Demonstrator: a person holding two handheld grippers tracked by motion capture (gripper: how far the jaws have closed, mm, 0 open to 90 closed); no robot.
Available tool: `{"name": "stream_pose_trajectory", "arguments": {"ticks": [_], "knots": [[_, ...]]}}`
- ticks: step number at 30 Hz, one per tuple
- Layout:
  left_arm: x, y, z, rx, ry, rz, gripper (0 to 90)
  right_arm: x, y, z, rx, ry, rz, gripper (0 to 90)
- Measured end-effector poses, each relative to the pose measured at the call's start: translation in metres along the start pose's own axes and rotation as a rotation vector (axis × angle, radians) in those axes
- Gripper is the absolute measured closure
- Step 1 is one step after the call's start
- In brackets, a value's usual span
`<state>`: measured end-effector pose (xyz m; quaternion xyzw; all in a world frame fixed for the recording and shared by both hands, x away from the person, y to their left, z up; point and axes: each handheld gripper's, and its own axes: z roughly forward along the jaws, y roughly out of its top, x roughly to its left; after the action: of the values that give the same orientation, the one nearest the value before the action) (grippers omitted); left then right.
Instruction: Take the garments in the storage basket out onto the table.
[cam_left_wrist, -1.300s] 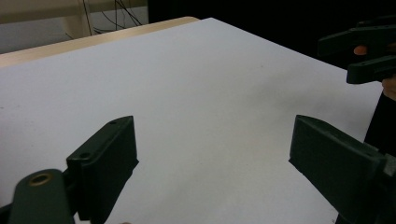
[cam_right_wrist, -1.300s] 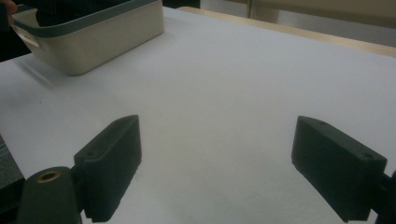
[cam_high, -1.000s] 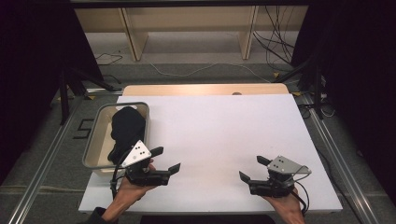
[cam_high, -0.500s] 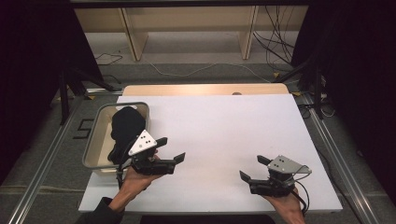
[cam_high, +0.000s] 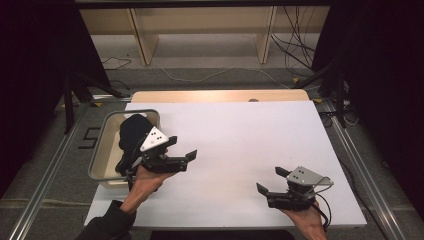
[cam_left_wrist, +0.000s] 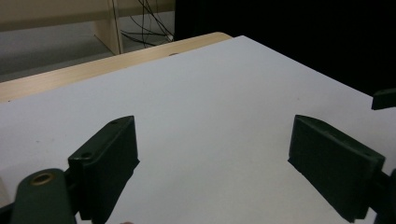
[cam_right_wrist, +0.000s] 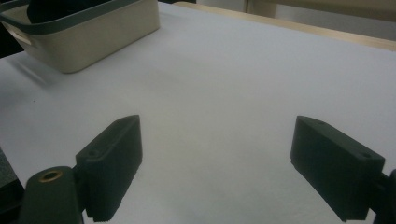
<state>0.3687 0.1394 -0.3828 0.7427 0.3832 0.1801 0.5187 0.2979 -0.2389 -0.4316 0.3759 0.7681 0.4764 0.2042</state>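
Across the white worktop (cam_high: 240, 145) nothing lies loose; the dark cloth (cam_high: 131, 137) sits in the bin (cam_high: 102, 150) at the left edge. Left tongs (cam_high: 181, 148) hover beside it, spread; right tongs (cam_high: 270, 181) wait well apart, also spread, holding nothing.

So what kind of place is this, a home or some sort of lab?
Most likely a lab or recording setup, not a home. A white tabletop sits framed by black curtains, loose cables trail over the floor behind it, and a person holds camera-bearing grippers, left gripper and right gripper.
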Motion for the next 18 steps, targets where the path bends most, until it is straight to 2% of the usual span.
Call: {"name": "stream_pose_trajectory", "arguments": {"ticks": [3,6,11,14,18], "knots": [[0.004,0.007,0.005,0.017,0.009,-0.01,14.7,0.0,0.0,0.0,-0.001,-0.001,0.001,17.4],[0.01,0.01,0.009,0.038,0.053,-0.001,14.7,-0.001,0.0,0.0,-0.003,-0.004,0.004,17.4],[0.022,0.017,0.011,0.063,0.08,-0.048,14.8,-0.002,0.0,0.0,-0.002,-0.004,0.007,17.3],[0.03,0.024,0.013,0.103,0.124,-0.04,14.9,-0.001,0.0,0.001,-0.001,-0.003,0.001,17.3],[0.04,0.028,0.013,0.092,0.121,-0.111,15.0,-0.001,0.0,0.001,-0.001,-0.002,0.004,17.3]]}}
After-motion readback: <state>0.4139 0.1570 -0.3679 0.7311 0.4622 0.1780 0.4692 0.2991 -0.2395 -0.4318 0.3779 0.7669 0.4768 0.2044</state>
